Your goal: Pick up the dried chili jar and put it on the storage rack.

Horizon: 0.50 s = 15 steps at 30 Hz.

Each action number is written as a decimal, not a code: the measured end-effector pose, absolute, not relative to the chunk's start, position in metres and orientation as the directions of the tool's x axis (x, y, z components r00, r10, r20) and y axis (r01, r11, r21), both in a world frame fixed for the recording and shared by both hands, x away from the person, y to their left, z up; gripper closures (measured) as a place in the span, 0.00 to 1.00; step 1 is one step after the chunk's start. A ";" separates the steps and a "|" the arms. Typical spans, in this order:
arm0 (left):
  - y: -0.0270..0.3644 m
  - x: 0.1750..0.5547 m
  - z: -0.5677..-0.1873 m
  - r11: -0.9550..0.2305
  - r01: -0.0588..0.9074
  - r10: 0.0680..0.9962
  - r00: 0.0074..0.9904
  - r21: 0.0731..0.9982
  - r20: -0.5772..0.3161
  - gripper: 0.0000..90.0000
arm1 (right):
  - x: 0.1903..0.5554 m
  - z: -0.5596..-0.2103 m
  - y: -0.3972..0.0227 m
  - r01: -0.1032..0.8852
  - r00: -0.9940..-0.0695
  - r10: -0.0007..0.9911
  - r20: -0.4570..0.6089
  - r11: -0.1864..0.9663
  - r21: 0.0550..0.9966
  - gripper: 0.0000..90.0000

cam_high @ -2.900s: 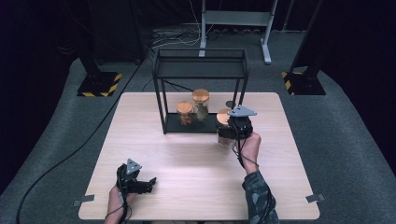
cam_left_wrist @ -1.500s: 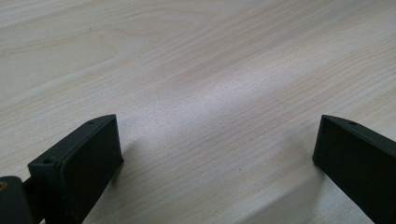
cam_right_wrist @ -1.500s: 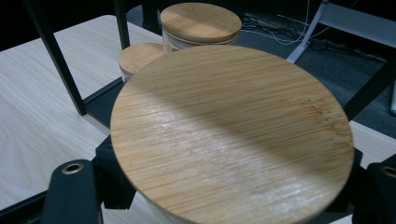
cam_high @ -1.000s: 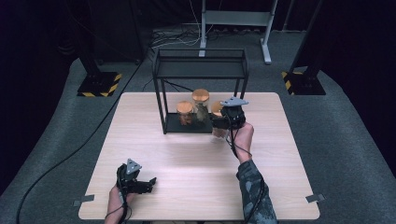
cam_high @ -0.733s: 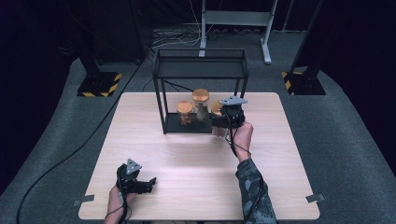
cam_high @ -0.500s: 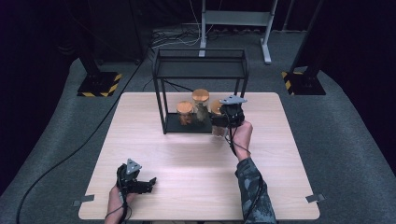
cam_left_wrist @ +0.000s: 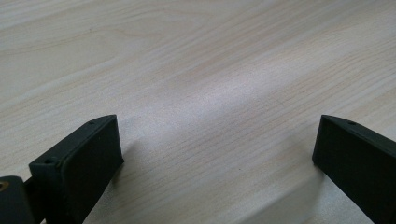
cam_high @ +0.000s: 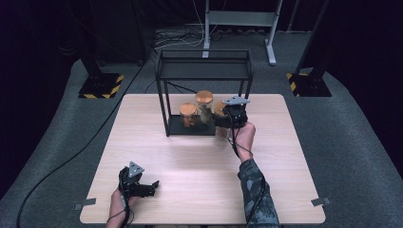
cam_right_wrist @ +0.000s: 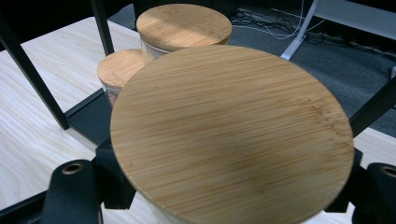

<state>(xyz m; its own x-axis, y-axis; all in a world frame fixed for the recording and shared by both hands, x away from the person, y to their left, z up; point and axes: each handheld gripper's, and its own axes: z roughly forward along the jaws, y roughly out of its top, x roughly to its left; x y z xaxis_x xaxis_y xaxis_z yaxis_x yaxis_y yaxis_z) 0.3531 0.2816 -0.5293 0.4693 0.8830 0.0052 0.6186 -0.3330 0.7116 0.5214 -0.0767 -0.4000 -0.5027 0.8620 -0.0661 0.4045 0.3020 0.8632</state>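
My right gripper (cam_high: 222,121) is shut on a glass jar with a round bamboo lid (cam_right_wrist: 233,130), holding it at the right end of the black wire rack (cam_high: 204,61). Its black fingers (cam_right_wrist: 74,191) clasp the jar just under the lid. I cannot tell whether the jar's base rests on anything. Two more bamboo-lidded jars stand on the rack's bottom shelf, a short one (cam_high: 188,114) (cam_right_wrist: 121,67) and a taller one (cam_high: 204,102) (cam_right_wrist: 184,25). My left gripper (cam_high: 147,186) (cam_left_wrist: 217,140) lies low over the table near the front left, open, with bare wood between its jaws.
The pale wooden table (cam_high: 199,190) stands on grey carpet. The rack's thin black posts (cam_right_wrist: 28,70) frame the shelf opening beside the held jar. Stands with yellow-black feet (cam_high: 100,85) and cables lie on the floor behind the table.
My right gripper has carried the jar left and away from me, up to the rack's right end, and has barely moved in the last second. The left gripper has stayed put.
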 end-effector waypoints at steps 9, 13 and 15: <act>0.281 0.353 -0.529 -0.330 0.617 0.884 0.467 0.715 0.005 0.01 | 0.526 -0.404 -0.074 0.419 -0.492 0.869 -0.050 0.287 0.861 0.27; 0.281 0.353 -0.529 -0.334 0.616 0.882 0.471 0.714 0.007 0.01 | 0.528 -0.405 -0.073 0.422 -0.490 0.871 -0.047 0.284 0.861 0.27; 0.281 0.353 -0.529 -0.332 0.615 0.883 0.470 0.715 0.006 0.01 | 0.529 -0.406 -0.072 0.422 -0.489 0.871 -0.048 0.284 0.861 0.27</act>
<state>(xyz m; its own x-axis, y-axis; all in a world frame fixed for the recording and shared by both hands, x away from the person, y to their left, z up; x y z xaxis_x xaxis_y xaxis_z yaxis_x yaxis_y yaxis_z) 0.3530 0.2812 -0.5295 0.4698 0.8828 0.0056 0.6155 -0.3321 0.7148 0.5290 -0.0723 -0.4058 -0.4889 0.8710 -0.0476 0.4224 0.2841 0.8607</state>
